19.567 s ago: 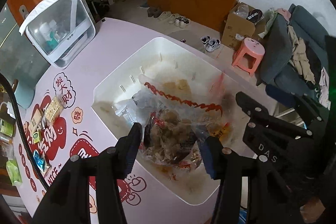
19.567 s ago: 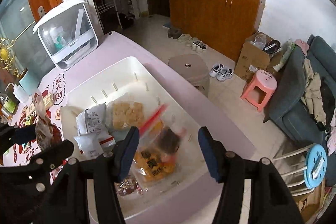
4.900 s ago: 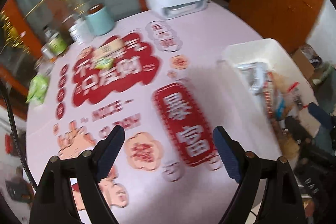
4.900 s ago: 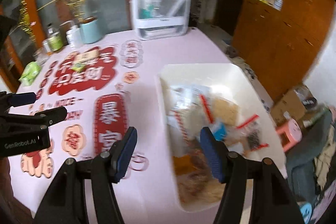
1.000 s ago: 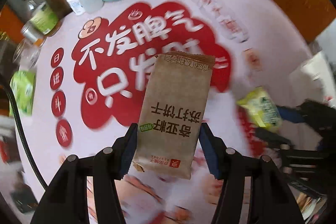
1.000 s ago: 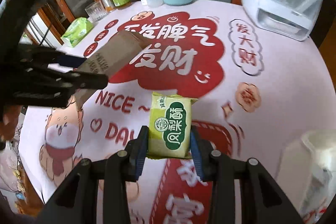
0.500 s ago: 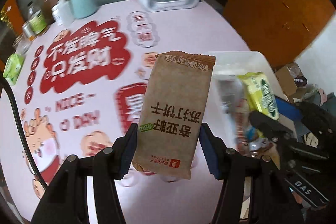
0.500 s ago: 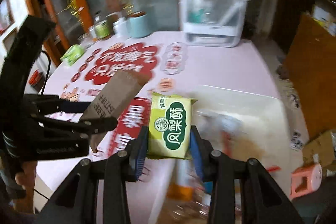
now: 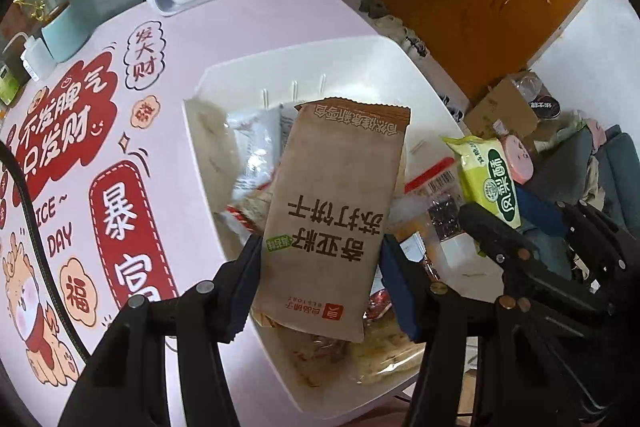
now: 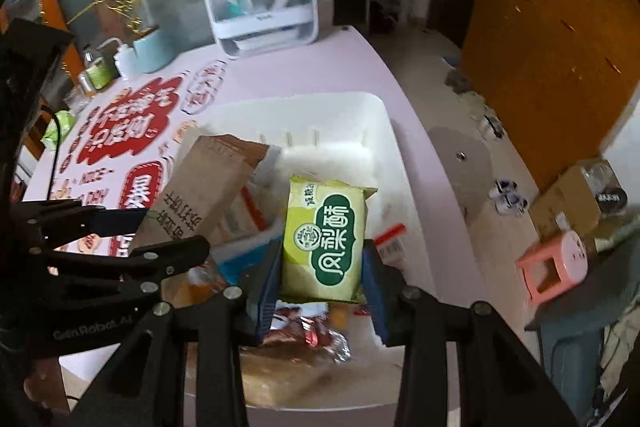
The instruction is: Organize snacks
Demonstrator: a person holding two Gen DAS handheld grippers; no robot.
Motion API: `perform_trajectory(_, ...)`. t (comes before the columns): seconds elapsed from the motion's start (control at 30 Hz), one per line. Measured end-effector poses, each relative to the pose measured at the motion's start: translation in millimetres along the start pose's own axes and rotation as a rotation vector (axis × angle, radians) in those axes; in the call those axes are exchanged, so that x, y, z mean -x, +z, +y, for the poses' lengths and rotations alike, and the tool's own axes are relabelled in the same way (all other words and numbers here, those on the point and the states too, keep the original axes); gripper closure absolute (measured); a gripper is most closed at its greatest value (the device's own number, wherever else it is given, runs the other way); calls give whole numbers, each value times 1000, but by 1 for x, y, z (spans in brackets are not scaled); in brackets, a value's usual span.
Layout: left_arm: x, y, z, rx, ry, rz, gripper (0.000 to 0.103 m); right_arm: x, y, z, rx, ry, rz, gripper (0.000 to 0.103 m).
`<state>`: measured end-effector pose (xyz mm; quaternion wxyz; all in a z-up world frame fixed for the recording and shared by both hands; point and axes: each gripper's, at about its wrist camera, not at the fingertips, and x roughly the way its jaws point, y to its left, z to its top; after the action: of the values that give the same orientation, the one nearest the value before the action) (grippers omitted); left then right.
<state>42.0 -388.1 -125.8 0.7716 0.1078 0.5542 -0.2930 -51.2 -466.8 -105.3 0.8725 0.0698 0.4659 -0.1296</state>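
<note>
The left hand-held gripper [image 9: 320, 283] grips a brown biscuit packet [image 9: 336, 215] above the white bin [image 9: 420, 75] of snacks on the pink tabletop [image 9: 256, 27]. Beside it, the right hand-held gripper [image 10: 322, 291] clamps a green pastry packet [image 10: 324, 239] over the same bin.

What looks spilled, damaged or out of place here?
Nothing stands out. The brown packet and the green packet are held intact over the white bin, where the other snacks lie loosely piled inside it. No spill shows on the table.
</note>
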Motion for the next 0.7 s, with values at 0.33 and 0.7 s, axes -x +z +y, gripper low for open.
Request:
perform_trajectory(0.33, 6, -2, 1, 10, 37, -36, 21, -10, -5, -4, -51, -58, 32, 63)
perform_trajectory(0.7, 27, -13, 17, 65, 34, -67, 17, 3, -8, 0, -103, -8, 8, 55)
